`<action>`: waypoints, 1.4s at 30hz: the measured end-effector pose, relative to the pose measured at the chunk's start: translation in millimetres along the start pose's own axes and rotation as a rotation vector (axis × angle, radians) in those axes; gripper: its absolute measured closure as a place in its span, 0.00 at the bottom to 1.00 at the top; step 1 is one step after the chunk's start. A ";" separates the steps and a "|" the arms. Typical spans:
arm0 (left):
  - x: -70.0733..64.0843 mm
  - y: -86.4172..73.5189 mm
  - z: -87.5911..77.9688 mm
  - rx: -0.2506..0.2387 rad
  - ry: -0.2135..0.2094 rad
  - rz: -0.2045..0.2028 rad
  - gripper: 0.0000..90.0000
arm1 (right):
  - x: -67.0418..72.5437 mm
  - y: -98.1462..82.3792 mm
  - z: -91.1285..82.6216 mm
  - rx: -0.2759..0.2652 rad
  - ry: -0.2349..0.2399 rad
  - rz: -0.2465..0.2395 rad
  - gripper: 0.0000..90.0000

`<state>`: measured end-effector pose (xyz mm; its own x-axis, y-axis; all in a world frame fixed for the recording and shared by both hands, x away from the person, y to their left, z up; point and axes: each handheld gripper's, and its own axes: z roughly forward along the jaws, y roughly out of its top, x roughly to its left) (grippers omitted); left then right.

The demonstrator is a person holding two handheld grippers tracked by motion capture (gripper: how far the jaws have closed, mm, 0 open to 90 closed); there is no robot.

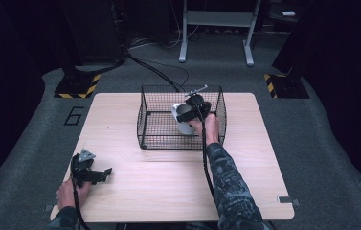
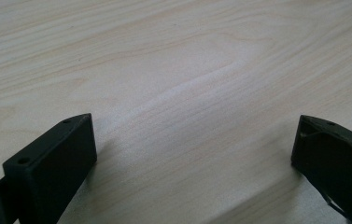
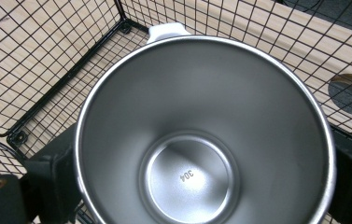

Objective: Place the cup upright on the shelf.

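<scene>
Inside wire basket (image 1: pixel 154 125), right gripper (image 3: pixel 201 182) clamped across upright steel cup (image 3: pixel 201 140), mouth up; left gripper (image 2: pixel 194 154) spread wide over table (image 2: pixel 187 70).

Dim room, grey carpet floor (image 1: pixel 312 143). Light wood surface (image 1: pixel 135 191) at centre. White metal frame legs (image 1: pixel 216 28) top centre, cables (image 1: pixel 159 72) beside; yellow/black striped bases (image 1: pixel 77 86) upper left & right.

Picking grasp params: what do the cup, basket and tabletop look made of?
Cup: brushed stainless steel inside, judging by the dull sheen and "304" stamp; white outside, likely coated. Basket: thin metal wire grid with a black finish. Tabletop: pale wood grain, matte; solid or laminate unclear.
</scene>
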<state>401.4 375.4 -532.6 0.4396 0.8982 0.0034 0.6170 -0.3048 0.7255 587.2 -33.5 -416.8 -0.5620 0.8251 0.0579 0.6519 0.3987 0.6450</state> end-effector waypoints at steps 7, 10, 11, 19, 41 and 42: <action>-0.2 -0.1 0.1 -0.001 0.000 -0.003 0.00 | 0.4 1.4 7.5 0.012 -0.002 -0.006 0.07; 0.0 0.0 0.0 0.001 0.000 0.000 0.00 | 0.6 2.8 10.2 0.015 -0.009 -0.004 0.07; -0.5 -0.1 0.4 -0.005 0.000 -0.008 0.00 | 1.0 4.0 11.4 0.016 -0.012 -0.001 0.07; -0.5 -0.1 0.4 -0.005 0.000 -0.007 0.00 | 2.7 6.8 18.0 0.031 -0.016 -0.010 0.07; -0.4 0.0 0.4 -0.005 0.001 -0.007 0.00 | 5.1 9.9 24.6 0.101 -0.017 -0.041 0.07; -0.4 0.0 0.4 -0.005 0.001 -0.007 0.00 | 5.4 9.4 24.3 0.108 -0.021 -0.033 0.07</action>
<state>401.4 374.9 -532.9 0.4351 0.9004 -0.0011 0.6166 -0.2970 0.7291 602.7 -15.6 -428.9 -0.5739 0.8187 0.0210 0.6847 0.4656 0.5606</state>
